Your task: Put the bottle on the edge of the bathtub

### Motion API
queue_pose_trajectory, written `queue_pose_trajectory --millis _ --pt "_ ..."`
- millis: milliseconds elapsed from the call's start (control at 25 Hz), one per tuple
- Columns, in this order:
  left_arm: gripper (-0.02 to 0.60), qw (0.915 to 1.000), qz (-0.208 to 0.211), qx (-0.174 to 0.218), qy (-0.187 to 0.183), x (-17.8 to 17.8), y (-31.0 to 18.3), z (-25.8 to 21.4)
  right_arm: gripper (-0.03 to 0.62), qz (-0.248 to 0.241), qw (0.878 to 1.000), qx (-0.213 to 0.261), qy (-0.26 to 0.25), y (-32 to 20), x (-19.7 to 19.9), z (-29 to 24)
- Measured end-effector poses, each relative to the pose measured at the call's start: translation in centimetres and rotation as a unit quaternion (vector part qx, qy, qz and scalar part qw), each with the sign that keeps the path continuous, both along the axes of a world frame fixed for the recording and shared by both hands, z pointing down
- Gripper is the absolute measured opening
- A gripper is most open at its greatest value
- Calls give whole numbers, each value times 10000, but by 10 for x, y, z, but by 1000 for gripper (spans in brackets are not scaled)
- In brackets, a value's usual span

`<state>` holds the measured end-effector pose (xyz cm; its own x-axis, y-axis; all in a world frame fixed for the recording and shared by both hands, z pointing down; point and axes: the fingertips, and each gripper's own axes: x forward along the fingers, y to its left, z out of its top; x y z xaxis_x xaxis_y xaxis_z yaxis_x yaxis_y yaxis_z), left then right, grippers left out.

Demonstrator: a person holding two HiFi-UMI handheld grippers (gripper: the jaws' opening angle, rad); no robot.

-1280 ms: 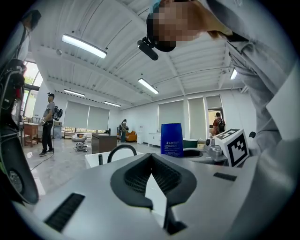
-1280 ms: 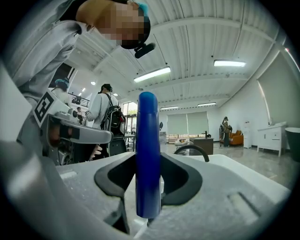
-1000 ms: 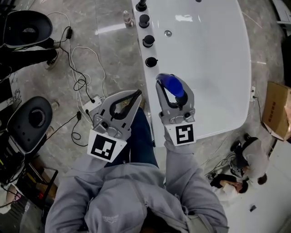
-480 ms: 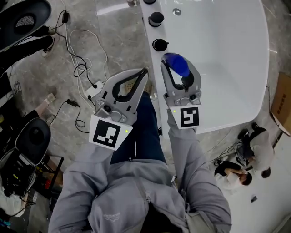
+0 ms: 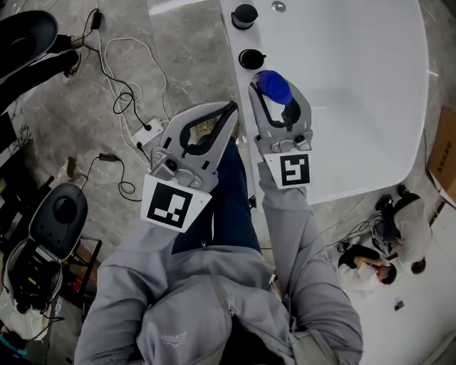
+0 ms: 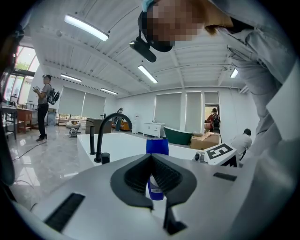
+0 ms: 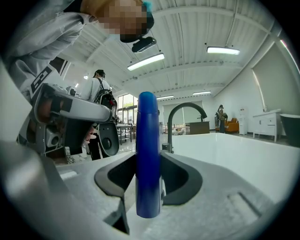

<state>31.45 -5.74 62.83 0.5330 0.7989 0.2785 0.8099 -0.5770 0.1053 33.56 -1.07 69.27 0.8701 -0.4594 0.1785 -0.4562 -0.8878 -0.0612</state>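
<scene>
My right gripper (image 5: 275,91) is shut on a blue bottle (image 5: 273,85) and holds it upright over the left rim of the white bathtub (image 5: 356,93), just below a black knob (image 5: 251,58). In the right gripper view the bottle (image 7: 148,164) stands between the dark pads (image 7: 176,180) of that gripper (image 7: 148,187). My left gripper (image 5: 229,110) hangs beside it, over the floor and the person's leg, its tips together with nothing in them. From the left gripper (image 6: 151,158) view, the bottle (image 6: 157,146) shows beyond the closed tips.
A second black knob (image 5: 244,14) and a curved black faucet (image 7: 185,112) stand further along the rim. Cables and a power strip (image 5: 146,132) lie on the marble floor at left, near black chairs (image 5: 60,214). A cardboard box (image 5: 445,157) and a crouching person (image 5: 370,260) are at right.
The head view has shifted, so the tub and knobs sit higher in the picture. Both grippers moved up with it. The bottle stays in the right gripper.
</scene>
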Motion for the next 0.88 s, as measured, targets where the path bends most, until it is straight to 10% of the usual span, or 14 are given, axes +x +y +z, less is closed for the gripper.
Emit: queue_pose_trajectory --millis 880 --pt "6 9997 165 -39 -200 -17 -2 6 156 99 9996 -51 -275 -5 -27 35"
